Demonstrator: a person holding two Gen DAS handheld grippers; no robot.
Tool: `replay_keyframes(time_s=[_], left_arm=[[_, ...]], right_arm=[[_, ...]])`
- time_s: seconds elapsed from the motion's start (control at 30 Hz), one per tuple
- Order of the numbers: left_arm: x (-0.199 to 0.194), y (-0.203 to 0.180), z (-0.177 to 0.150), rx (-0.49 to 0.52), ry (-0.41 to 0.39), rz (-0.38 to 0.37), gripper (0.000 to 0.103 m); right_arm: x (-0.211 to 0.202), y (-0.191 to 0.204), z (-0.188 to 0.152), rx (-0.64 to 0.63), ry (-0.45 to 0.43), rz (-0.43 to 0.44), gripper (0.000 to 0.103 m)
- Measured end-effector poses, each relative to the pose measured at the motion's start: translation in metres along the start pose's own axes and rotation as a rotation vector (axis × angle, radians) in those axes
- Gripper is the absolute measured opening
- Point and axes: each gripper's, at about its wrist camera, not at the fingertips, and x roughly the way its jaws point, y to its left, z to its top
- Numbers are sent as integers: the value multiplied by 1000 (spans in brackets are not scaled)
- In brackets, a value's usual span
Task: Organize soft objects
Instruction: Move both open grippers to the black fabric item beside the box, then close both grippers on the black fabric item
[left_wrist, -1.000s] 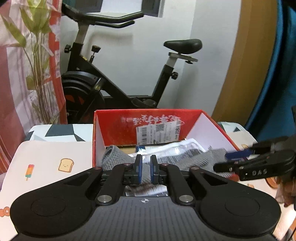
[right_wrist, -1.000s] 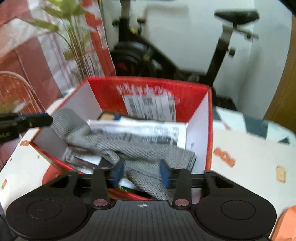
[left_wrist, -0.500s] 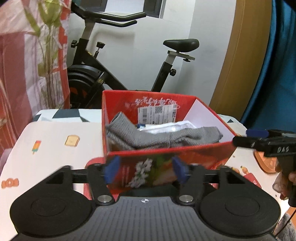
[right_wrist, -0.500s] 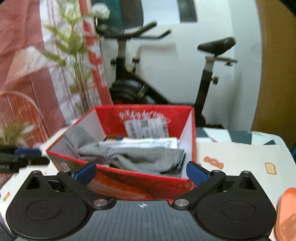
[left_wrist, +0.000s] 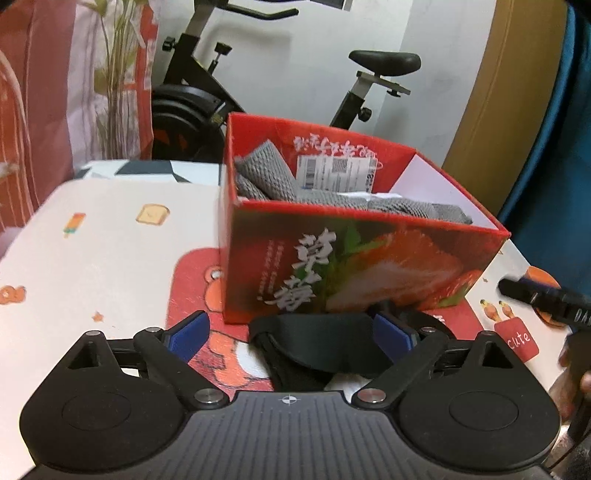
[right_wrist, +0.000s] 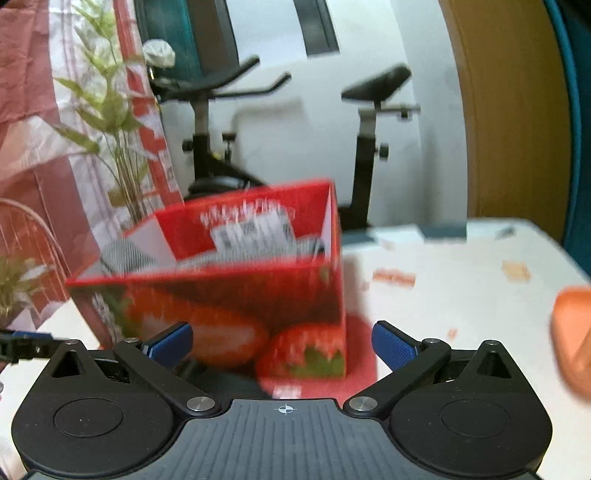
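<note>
Care comes first: we lower our spread left gripper (left_wrist: 291, 334) squarely over the black soft item (left_wrist: 314, 347) just before the red box (left_wrist: 354, 266) on the desk (left_wrist: 92, 236), pinching its middle. Both grippers, the right gripper (right_wrist: 282, 345) too, have just been opening and have backed off the box, leaving the grey cloth (left_wrist: 266, 177) inside.
</note>
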Motion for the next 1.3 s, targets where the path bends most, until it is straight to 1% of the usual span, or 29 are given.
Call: replay_keyframes(time_s=[0.1, 0.2, 0.27, 0.3, 0.33, 0.37, 0.47, 0.6, 0.77, 0.97, 1.23, 1.3], left_arm=[[11, -1, -2, -23, 10, -12, 91], [24, -2, -3, -47, 20, -13, 82], [30, -5, -5, -50, 30, -7, 69], [33, -6, -6, -50, 34, -4, 65], [36, -7, -6, -49, 34, -6, 59], [38, -7, -8, -52, 36, -9, 58], [42, -1, -12, -79, 38, -8, 58], [47, 7, -15, -118, 56, 3, 59], [50, 9, -13, -142, 68, 30, 71], [57, 15, -11, -213, 99, 20, 72], [62, 16, -11, -230, 114, 9, 72], [62, 16, -11, -223, 109, 6, 63]], right_arm=[[13, 3, -19, 25, 50, 13, 102], [24, 11, -35, 26, 95, 27, 99], [29, 16, -43, 21, 114, 33, 99], [31, 18, -46, 16, 120, 35, 99], [32, 19, -49, 8, 124, 35, 99], [33, 21, -51, -6, 127, 34, 99], [36, 24, -58, -62, 134, 14, 99], [39, 22, -63, -69, 152, 18, 98], [41, 25, -66, -86, 160, 40, 98], [42, 21, -66, -73, 161, 49, 98], [44, 22, -65, -76, 163, 50, 99], [44, 22, -65, -76, 163, 51, 100]])
